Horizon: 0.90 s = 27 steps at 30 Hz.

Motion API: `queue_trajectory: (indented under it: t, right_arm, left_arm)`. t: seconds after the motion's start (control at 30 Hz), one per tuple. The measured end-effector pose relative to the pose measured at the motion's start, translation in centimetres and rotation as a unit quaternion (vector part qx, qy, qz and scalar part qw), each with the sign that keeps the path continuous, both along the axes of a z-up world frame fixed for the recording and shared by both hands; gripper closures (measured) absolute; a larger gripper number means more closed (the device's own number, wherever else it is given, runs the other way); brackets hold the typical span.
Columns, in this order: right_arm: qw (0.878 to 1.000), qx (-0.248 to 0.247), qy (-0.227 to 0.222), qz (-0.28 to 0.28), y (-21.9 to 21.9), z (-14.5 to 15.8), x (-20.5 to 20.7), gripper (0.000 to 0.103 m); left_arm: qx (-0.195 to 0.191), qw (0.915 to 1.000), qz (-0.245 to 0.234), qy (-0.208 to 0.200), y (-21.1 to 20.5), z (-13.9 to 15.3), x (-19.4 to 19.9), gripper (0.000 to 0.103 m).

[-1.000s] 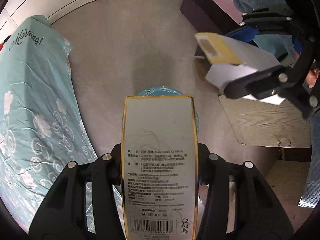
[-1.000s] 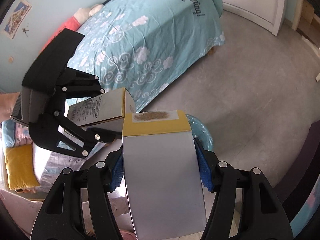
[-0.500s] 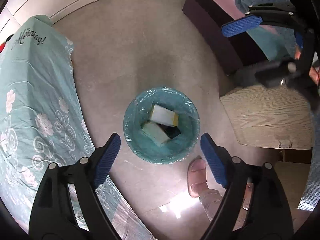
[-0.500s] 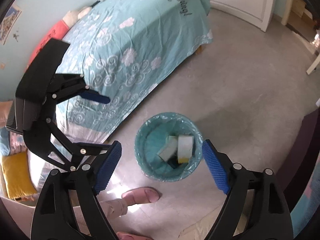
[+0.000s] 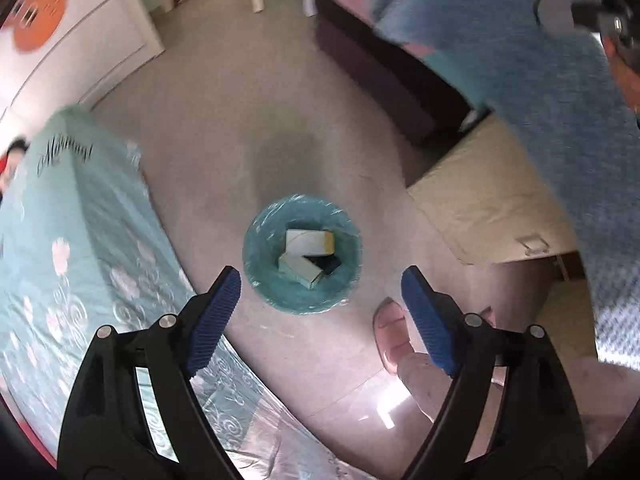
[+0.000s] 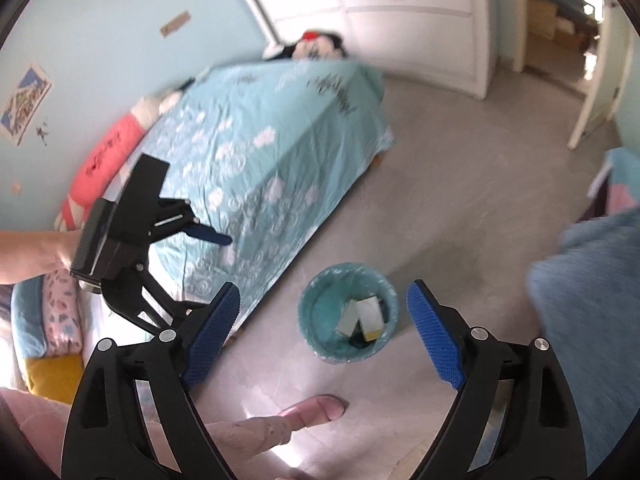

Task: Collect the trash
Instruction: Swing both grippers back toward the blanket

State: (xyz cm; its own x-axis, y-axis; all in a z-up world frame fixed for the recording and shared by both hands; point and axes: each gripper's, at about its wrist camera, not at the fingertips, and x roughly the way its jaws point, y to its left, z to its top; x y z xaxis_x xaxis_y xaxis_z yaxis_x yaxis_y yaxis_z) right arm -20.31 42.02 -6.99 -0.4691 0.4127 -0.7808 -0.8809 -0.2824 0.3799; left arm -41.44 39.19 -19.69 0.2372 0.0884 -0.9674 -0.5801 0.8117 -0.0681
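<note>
A round teal-lined trash bin [image 5: 256, 256] stands on the grey floor; it also shows in the right wrist view [image 6: 310, 340]. Inside lie a white box with a yellow end [image 5: 309, 241] and a pale box [image 5: 298, 268]; both show in the right wrist view, the yellow-ended box [image 6: 370, 314] and the pale box [image 6: 346, 317]. My left gripper [image 5: 322, 320] is open and empty, high above the bin. My right gripper [image 6: 324, 332] is open and empty, also high above it. The left gripper shows in the right wrist view [image 6: 132, 240].
A bed with a teal floral cover [image 6: 264, 160] runs along the left of the bin. A wooden bedside cabinet [image 5: 488, 208] and a dark bed frame [image 5: 384, 68] stand to its right. The person's pink slipper [image 5: 394, 336] is beside the bin.
Both grippers opened and let go of their boxes, which now lie in the bin. Both grippers have since risen, so the bin looks smaller.
</note>
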Motion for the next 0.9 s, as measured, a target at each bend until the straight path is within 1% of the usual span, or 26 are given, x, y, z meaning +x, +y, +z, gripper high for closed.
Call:
queue_trajectory:
  t: [0.03, 0.1, 0.17, 0.2, 0.27, 0.3, 0.33, 0.4, 0.5, 0.6, 0.63, 0.73, 0.9]
  right_arm:
    - [1.0, 0.006, -0.003, -0.01, -0.9, 1.3, 0.8, 0.016]
    - [0.999, 0.019, -0.007, -0.033, -2.9, 4.0, 2.7, 0.015]
    - [0.998, 0.033, -0.018, -0.057, -5.1, 6.7, 4.6, 0.015]
    - [0.997, 0.038, -0.021, -0.065, -5.8, 7.5, 5.2, 0.015]
    - [0.994, 0.052, -0.034, -0.09, -8.0, 9.7, 6.9, 0.015]
    - [0.992, 0.059, -0.037, -0.102, -9.1, 10.6, 7.7, 0.014]
    - [0.99, 0.065, -0.041, -0.12, -10.5, 11.6, 8.7, 0.014]
    - [0.986, 0.066, -0.046, -0.146, -12.6, 12.8, 10.1, 0.013]
    - [0.979, 0.069, -0.058, -0.184, -16.2, 14.1, 11.9, 0.013]
    - [0.969, 0.071, -0.071, -0.226, -19.8, 15.0, 13.5, 0.013]
    - [0.966, 0.07, -0.075, -0.239, -20.9, 15.2, 14.0, 0.013]
    - [0.954, 0.071, -0.087, -0.279, -24.4, 15.9, 15.6, 0.013]
    - [0.931, 0.064, -0.108, -0.344, -30.0, 16.3, 17.8, 0.013]
  left_arm:
    - [0.009, 0.9998, -0.018, -0.003, -0.5, 1.5, 0.9, 0.023]
    - [0.018, 0.999, -0.039, -0.006, -1.0, 3.2, 2.1, 0.023]
    - [0.036, 0.9974, -0.061, -0.014, -1.6, 5.4, 3.9, 0.022]
    - [0.043, 0.9965, -0.069, -0.017, -1.9, 6.2, 4.6, 0.022]
    - [0.057, 0.9943, -0.084, -0.032, -2.4, 8.4, 6.4, 0.019]
    - [0.062, 0.9932, -0.09, -0.041, -2.5, 9.2, 7.0, 0.013]
    - [0.07, 0.9916, -0.095, -0.052, -2.9, 10.2, 7.8, 0.012]
    - [0.077, 0.9877, -0.115, -0.072, -3.9, 12.2, 9.6, 0.012]
    - [0.085, 0.982, -0.141, -0.093, -5.2, 14.1, 11.8, 0.011]
    - [0.092, 0.9736, -0.176, -0.112, -7.0, 15.9, 14.8, 0.009]
    - [0.091, 0.9715, -0.186, -0.115, -7.5, 16.2, 15.4, 0.009]
    - [0.097, 0.9612, -0.228, -0.122, -9.8, 17.2, 18.1, 0.008]
    - [0.108, 0.939, -0.297, -0.135, -13.5, 18.6, 22.7, 0.008]
